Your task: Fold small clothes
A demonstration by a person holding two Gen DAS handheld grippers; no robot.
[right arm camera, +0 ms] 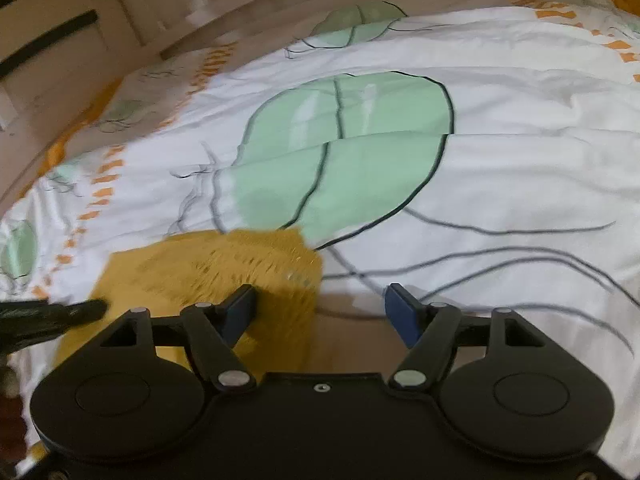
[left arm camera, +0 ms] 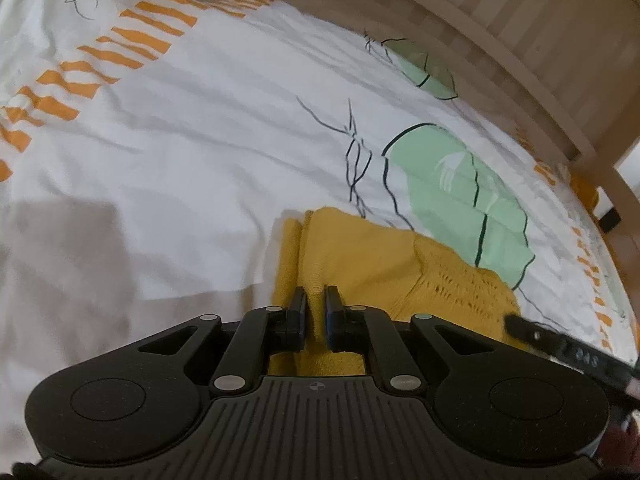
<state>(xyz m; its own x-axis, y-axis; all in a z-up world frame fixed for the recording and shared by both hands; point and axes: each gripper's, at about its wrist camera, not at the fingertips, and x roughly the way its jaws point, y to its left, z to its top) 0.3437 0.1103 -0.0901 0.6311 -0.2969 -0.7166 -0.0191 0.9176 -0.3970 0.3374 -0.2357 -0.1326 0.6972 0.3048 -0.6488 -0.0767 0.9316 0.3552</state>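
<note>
Nearest in the left wrist view, the left gripper (left arm camera: 315,302) has its two fingers pressed nearly together, pinching a raised ridge of a small mustard-yellow knitted garment (left arm camera: 360,256). The garment lies on a bed, on a white duvet cover (left arm camera: 180,152) printed with pale green leaves and orange bands, and sits toward the bed's near edge.

In the right wrist view, the right gripper (right arm camera: 320,304) has its fingers spread well apart. Its left finger is over the garment's right-hand edge; its right finger is over bare duvet. Nothing is clamped between them, and the view is blurred.

Beyond the garment, a large green leaf print (right arm camera: 340,152) crosses the duvet. Farther still, a pale wooden bed frame (left arm camera: 500,40) runs along the bed's far edge.

The step in hand appears to be gripping the garment for a fold. Next, the right gripper probably needs to close on its edge, so both can lift and fold together.
</note>
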